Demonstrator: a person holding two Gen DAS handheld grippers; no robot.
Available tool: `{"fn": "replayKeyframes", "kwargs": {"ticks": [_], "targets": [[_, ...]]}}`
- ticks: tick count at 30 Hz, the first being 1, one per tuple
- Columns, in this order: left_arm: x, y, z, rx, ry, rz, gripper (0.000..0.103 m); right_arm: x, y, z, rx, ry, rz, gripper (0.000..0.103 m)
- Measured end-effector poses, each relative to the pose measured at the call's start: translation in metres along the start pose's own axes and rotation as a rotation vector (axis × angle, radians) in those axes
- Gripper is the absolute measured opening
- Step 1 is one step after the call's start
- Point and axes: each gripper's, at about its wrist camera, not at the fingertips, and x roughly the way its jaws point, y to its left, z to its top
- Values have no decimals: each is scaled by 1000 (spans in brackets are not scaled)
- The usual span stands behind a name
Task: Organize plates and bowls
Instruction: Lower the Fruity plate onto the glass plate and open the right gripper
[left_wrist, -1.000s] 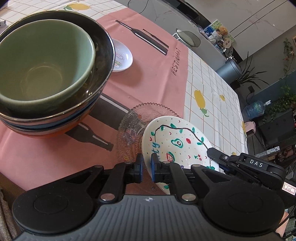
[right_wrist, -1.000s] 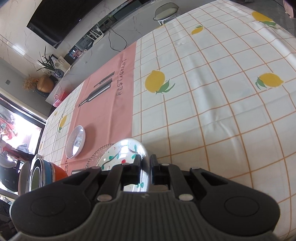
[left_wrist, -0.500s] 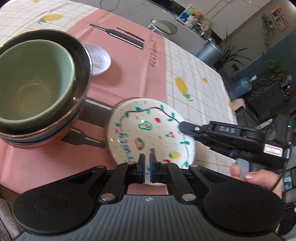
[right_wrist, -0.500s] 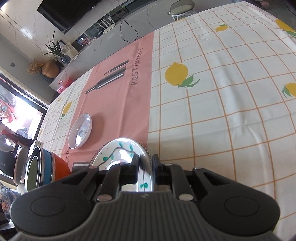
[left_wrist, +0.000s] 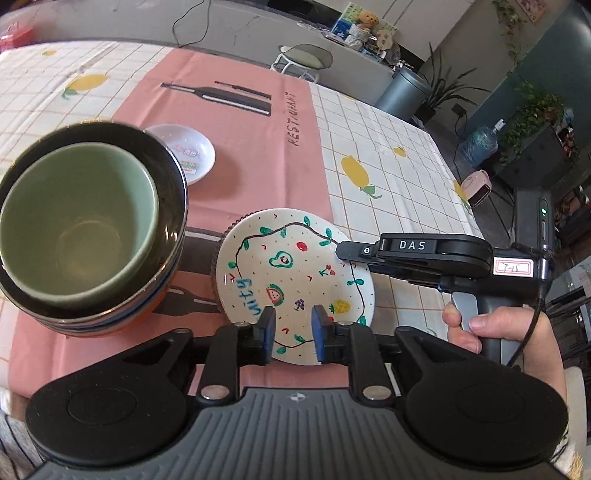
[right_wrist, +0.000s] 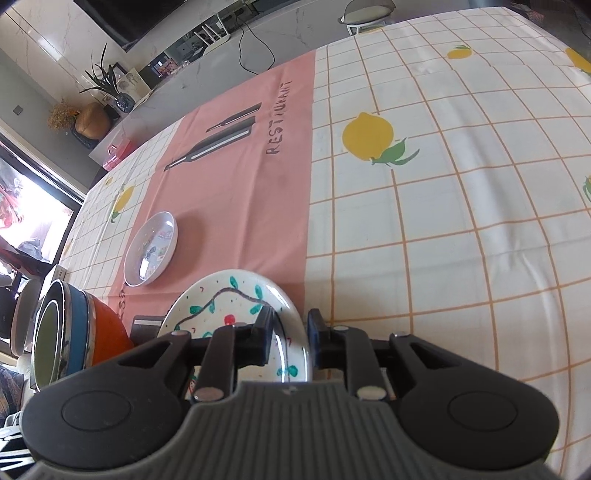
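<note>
Painted plate (left_wrist: 295, 273) atop glass plate (left_wrist: 218, 258); both grippers' fingers apart.

Painted plate (left_wrist: 295, 284) lies right of bowl stack (left_wrist: 88, 229), small dish (left_wrist: 184, 151) behind.

Left side: a tall stack of bowls (left_wrist: 88, 229) stands close to the painted plate (left_wrist: 291, 284), so that way is tight.
Far side: a small white dish (left_wrist: 184, 151) sits on the pink cloth (left_wrist: 255, 147), with bare cloth between it and the plate.
Right side: the right gripper (left_wrist: 341, 253) reaches over the plate's rim.
Further right: wide lemon tablecloth (right_wrist: 443, 206), lots of room.
Near side: the left gripper (left_wrist: 293, 330) stands over the plate's near edge.
</note>
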Motion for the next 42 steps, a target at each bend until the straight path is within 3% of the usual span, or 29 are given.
{"fn": "replayKeyframes", "kwargs": {"ticks": [4, 9, 17, 24, 42], "targets": [[-24, -7, -3, 98, -52, 1, 48, 0, 2, -1, -9, -6, -11, 19], [-48, -3, -6, 110, -105, 21, 54, -6, 9, -3, -36, -27, -37, 19], [-65, 21, 3, 80, -157, 76, 58, -12, 13, -8, -49, -53, -67, 19], [-73, 45, 7, 15, -174, 76, 58, -8, 12, -7, -44, -49, -66, 15], [-76, 45, 2, 12, -157, 123, 58, 5, 32, 2, -162, -53, -86, 17]]}}
